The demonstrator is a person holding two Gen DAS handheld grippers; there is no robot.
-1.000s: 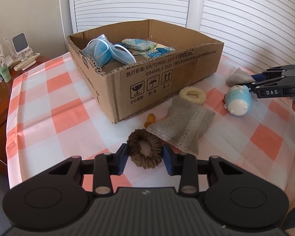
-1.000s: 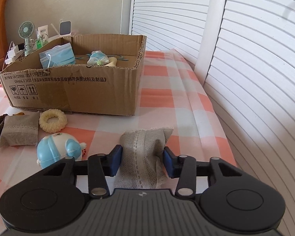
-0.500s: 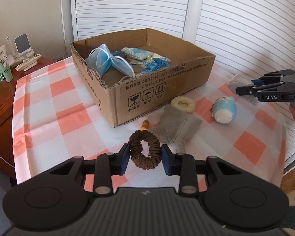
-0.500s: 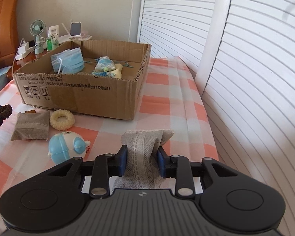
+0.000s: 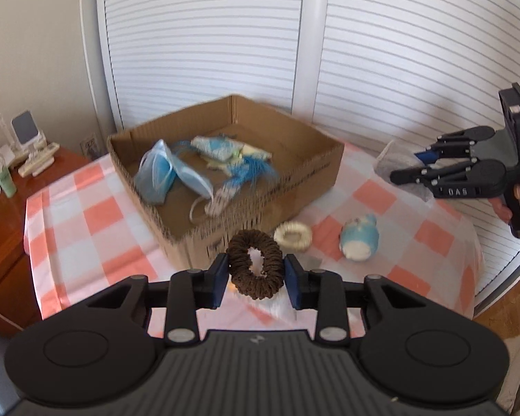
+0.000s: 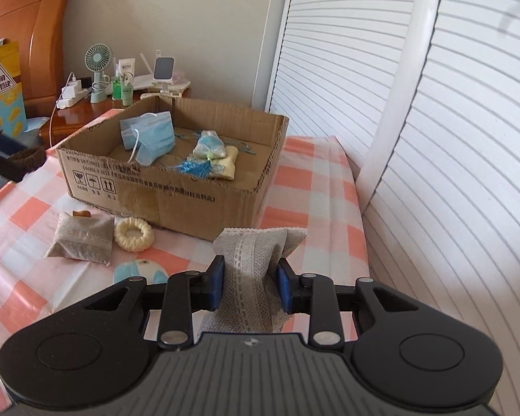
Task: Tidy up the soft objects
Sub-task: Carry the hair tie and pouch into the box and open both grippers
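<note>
Left gripper (image 5: 256,277) was raised above the checked tablecloth (image 5: 86,242), its blue pads (image 5: 219,279) closed on a brown scrunchie (image 5: 254,268) that stood upright between them, just short of the near corner of the cardboard box (image 5: 305,176). Right gripper (image 6: 248,286) was likewise lifted off the cloth, fingers pinching a grey lace-trimmed pouch (image 6: 251,277) at its waist, so that the fabric bulged above and below the pads. In the left wrist view the right gripper (image 5: 404,170) appeared to the right of the box, higher than its rim, with the pouch (image 5: 388,163) hanging from the fingertips.

The box sat open-topped and already held blue face masks (image 6: 149,137), a small blue patterned sachet (image 6: 208,145) and a pale yellow item (image 6: 228,164); bare cardboard floor showed toward its right-hand wall. On the cloth in front of the box lay a cream scrunchie (image 6: 133,234), touching or just beside a second grey pouch (image 6: 81,237), and a blue-and-white plush toy (image 5: 358,241) lay near them. Slatted white shutters (image 6: 433,121) closed in the table's far and right edges; a wooden side table (image 6: 76,114) with small articles stood beyond the box.
</note>
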